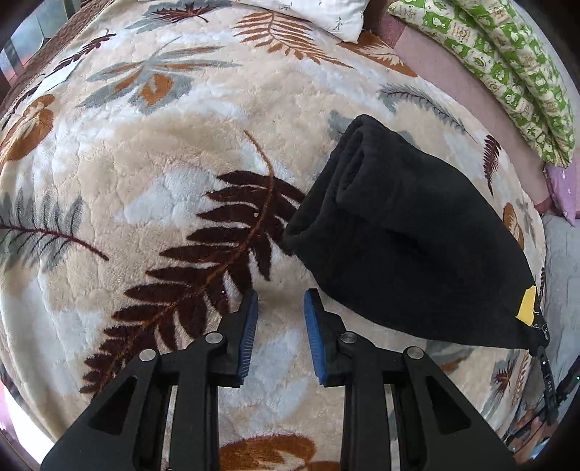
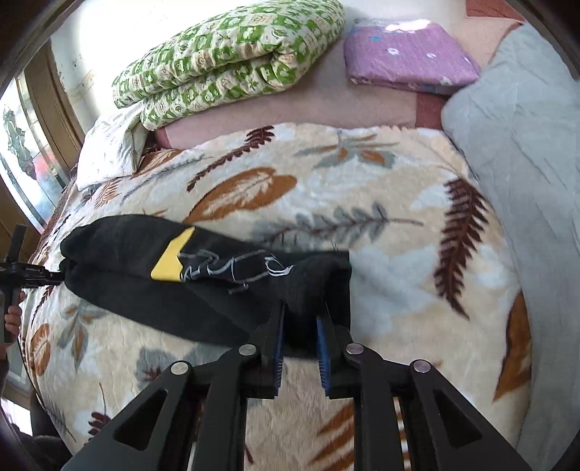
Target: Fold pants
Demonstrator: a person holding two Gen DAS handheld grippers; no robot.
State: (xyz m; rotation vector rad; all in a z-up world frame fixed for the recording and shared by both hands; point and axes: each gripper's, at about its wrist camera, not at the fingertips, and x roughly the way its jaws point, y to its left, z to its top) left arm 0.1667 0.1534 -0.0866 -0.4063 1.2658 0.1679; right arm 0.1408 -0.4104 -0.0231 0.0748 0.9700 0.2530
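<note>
While right gripper (image 2: 299, 322) pinched one end, pants (image 1: 409, 235) lay bundled, mostly folded, on blanket (image 1: 145, 174) near its far edge; left gripper (image 1: 281, 308) open, empty; release left.

Place: a home bedroom, probably
Bedding: plush leaf-print blanket (image 1: 152, 174), folded green quilt (image 2: 232, 54), white pillow (image 1: 319, 14)
Edge: window frame (image 2: 43, 108), blurred

left wrist: close, downward | right wrist: low, forward | shared: blanket (image 1: 152, 174)
</note>
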